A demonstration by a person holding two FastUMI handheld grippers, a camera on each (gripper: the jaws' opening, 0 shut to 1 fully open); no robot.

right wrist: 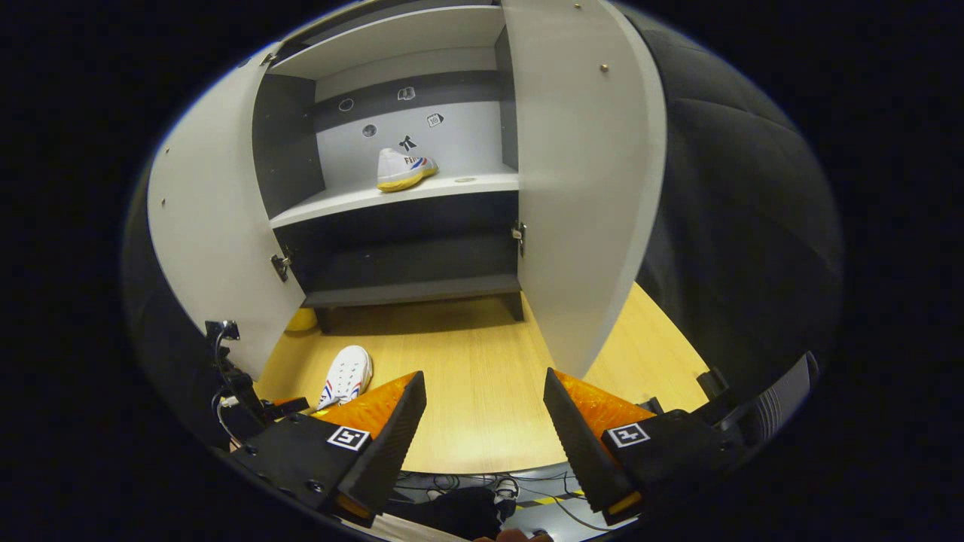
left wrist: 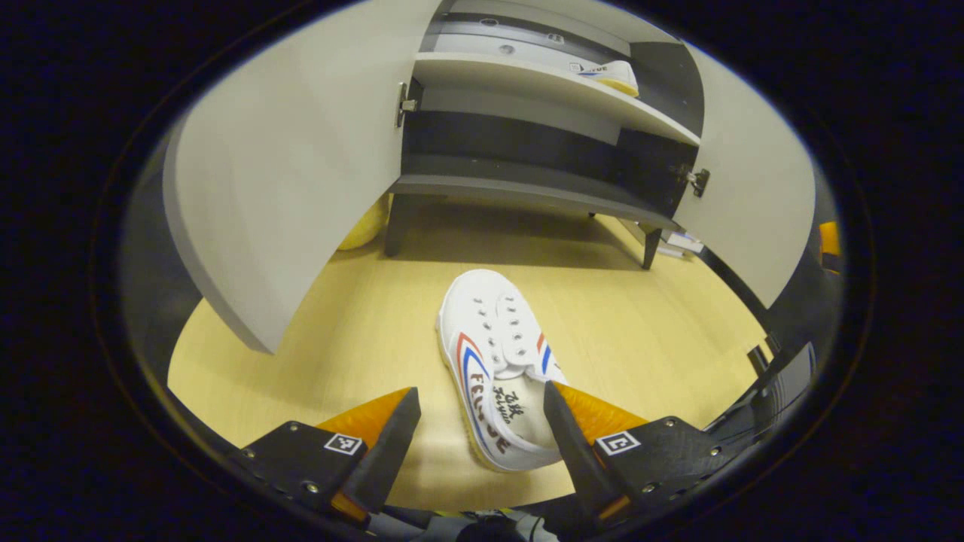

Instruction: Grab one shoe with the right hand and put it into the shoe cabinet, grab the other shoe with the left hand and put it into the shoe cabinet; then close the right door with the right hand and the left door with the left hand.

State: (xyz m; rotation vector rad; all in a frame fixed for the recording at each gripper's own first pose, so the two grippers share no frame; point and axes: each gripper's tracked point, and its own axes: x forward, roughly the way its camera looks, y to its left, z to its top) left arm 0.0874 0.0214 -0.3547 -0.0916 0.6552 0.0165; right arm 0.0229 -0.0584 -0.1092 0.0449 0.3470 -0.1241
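A white shoe with red and blue stripes lies on the wooden floor, toe toward the cabinet. My left gripper is open low over its heel, one finger on each side of the shoe's rear, not pressing it. The same shoe shows at lower left in the right gripper view. A second white shoe stands on the shoe cabinet's upper shelf, also seen as shoe. My right gripper is open and empty, back from the cabinet over the floor. Both cabinet doors, left and right, stand wide open.
The cabinet's dark lower shelf is bare. A yellow object sits on the floor by the cabinet's left leg. Dark padded wall lies right of the right door. Cables lie at the floor's near edge.
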